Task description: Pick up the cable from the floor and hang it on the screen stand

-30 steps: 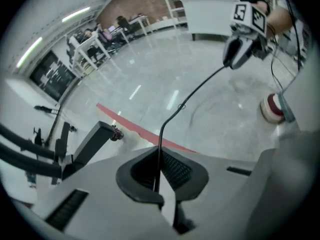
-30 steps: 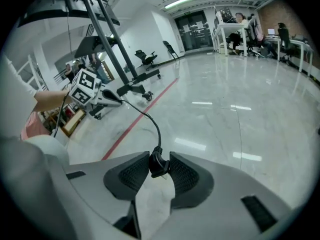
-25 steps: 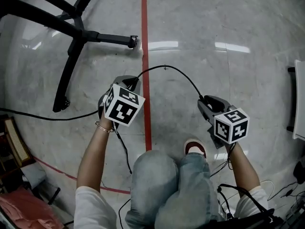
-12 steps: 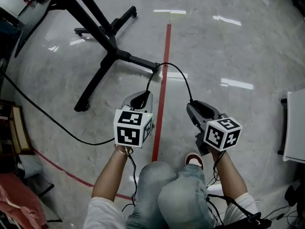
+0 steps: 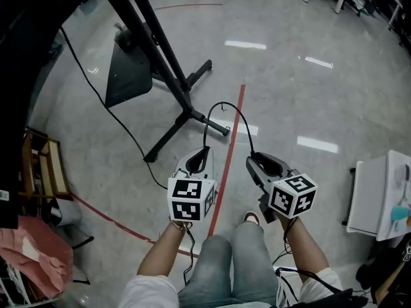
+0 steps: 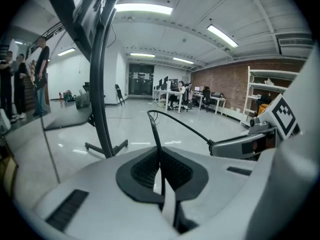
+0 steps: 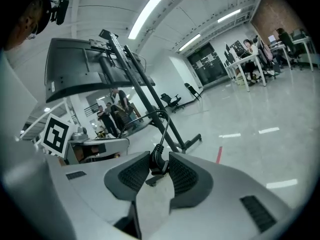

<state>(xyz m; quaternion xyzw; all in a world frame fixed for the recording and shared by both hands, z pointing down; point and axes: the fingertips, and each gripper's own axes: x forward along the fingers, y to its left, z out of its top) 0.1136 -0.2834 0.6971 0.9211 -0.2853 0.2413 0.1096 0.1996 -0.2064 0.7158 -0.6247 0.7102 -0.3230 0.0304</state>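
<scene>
In the left tool (image 5: 203, 154), pinching the cable (image 5: 223, 104) tight; in the half-wide right tool (image 5: 257, 162), clamping its plug, arch between the 2 clear of the floor (image 5: 308, 76). Judged picked up; yet to be hung on the screen stand (image 5: 154, 43) ahead-left.

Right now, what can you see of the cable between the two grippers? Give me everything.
The cable is thin, black and rubbery-looking. It arches in a narrow loop between both grippers, clear of the floor. The left gripper is shut on the thin cord. The right gripper is shut on the thicker plug end, with the cord rising from it. Nothing else touches the loop.
</scene>
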